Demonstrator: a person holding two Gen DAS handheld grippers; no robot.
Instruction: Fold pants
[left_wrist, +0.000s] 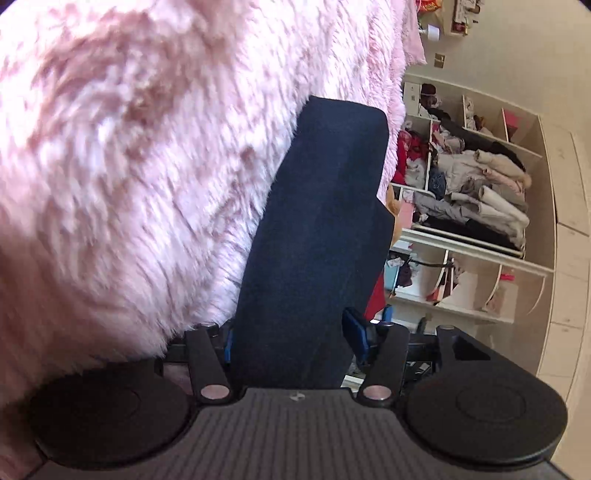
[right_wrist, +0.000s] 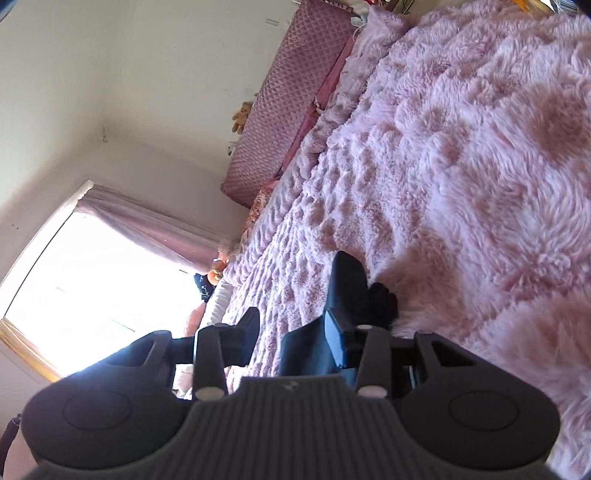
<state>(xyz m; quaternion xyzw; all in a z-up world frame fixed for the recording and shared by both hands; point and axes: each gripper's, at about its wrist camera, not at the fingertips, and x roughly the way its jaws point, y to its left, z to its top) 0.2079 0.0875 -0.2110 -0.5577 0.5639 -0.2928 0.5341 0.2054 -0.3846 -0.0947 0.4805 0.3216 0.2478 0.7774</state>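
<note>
Pink fluffy blanket (left_wrist: 129, 166) fills the left wrist view, with shelves of clothes (left_wrist: 472, 184) behind; the folded navy pants (left_wrist: 317, 229) lie on it and run between the fingers of the left gripper (left_wrist: 291, 339), which look spread, though a pinch cannot be ruled out. Across the right wrist view the same blanket (right_wrist: 461, 166) stretches toward a bright window (right_wrist: 99, 280), and the right gripper (right_wrist: 291, 332) is spread wide, its fingertip (right_wrist: 334, 336) just beside a dark bit of pants (right_wrist: 382, 302).

left gripper (left_wrist: 291, 332) fingertips behind pants (left_wrist: 317, 229)

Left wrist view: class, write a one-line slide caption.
Left gripper straddles folded navy pants on a fluffy pink blanket, cluttered shelves behind.
</note>
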